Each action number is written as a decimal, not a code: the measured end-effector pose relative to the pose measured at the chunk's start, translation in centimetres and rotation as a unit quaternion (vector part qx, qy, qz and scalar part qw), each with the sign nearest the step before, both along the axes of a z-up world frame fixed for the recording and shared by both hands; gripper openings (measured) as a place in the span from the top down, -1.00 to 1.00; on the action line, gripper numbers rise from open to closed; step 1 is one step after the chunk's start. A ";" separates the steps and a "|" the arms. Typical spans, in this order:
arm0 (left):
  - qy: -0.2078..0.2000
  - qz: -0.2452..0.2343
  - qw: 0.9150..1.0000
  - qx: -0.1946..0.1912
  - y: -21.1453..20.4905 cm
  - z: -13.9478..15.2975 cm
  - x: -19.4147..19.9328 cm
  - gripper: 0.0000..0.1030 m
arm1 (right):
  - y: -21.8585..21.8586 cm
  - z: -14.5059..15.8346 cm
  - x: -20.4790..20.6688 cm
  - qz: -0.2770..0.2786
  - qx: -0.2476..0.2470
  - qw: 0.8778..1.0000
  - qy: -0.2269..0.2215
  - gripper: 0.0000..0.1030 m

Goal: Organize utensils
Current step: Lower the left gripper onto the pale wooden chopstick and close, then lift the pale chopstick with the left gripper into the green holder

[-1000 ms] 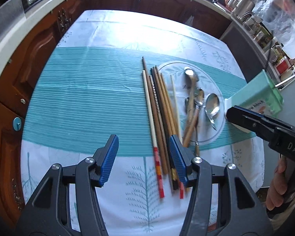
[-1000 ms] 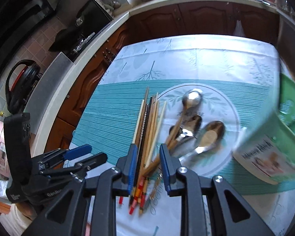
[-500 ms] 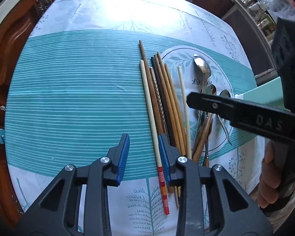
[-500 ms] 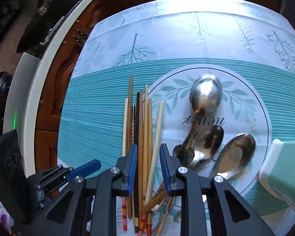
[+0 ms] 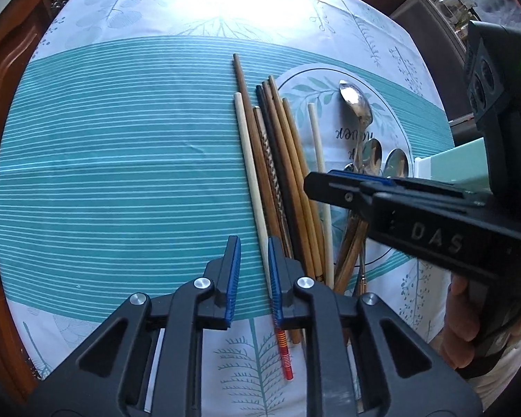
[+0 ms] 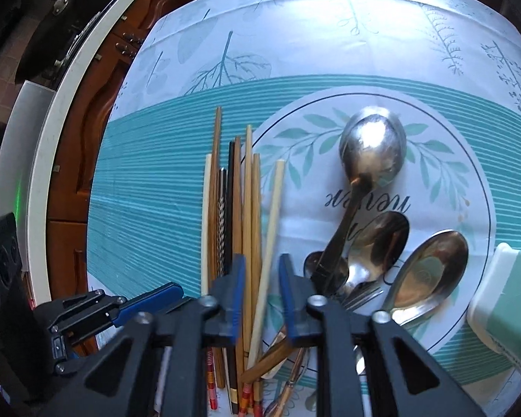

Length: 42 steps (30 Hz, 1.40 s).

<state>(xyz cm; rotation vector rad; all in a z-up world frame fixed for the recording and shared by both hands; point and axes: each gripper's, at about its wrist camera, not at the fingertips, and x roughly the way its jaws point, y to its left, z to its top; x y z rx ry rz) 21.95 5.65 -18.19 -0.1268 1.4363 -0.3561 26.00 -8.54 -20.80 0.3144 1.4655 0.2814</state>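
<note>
Your left gripper (image 5: 253, 279): fingers parted, gripping nothing; cream chopstick (image 5: 250, 166) runs along inner face of its right finger. Your right gripper (image 6: 261, 297): fingers parted, another pale chopstick (image 6: 269, 229) passing between them, not pinched. Chopstick bundle (image 6: 238, 208) just left of that gap, spoons (image 6: 373, 160) right of it on tablecloth (image 5: 121, 160). Green container (image 6: 503, 299) far right; contents not visible.

Home kitchen: wooden cabinets (image 6: 73, 180), countertop (image 6: 41, 187).
</note>
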 end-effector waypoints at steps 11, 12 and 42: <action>0.015 -0.002 1.000 0.023 -1.0 -0.7 0.3 0.79 | -0.4 0.1 -1.6 0.004 0.001 1.000 -0.010 0.88; 0.016 -0.002 1.000 0.027 -1.4 -0.9 0.4 0.79 | -0.5 0.2 -1.6 0.003 0.002 1.000 -0.010 0.88; 0.073 0.035 0.993 0.088 -6.8 -2.2 4.4 0.95 | -3.3 2.0 -4.3 -0.021 0.066 0.997 -0.035 0.89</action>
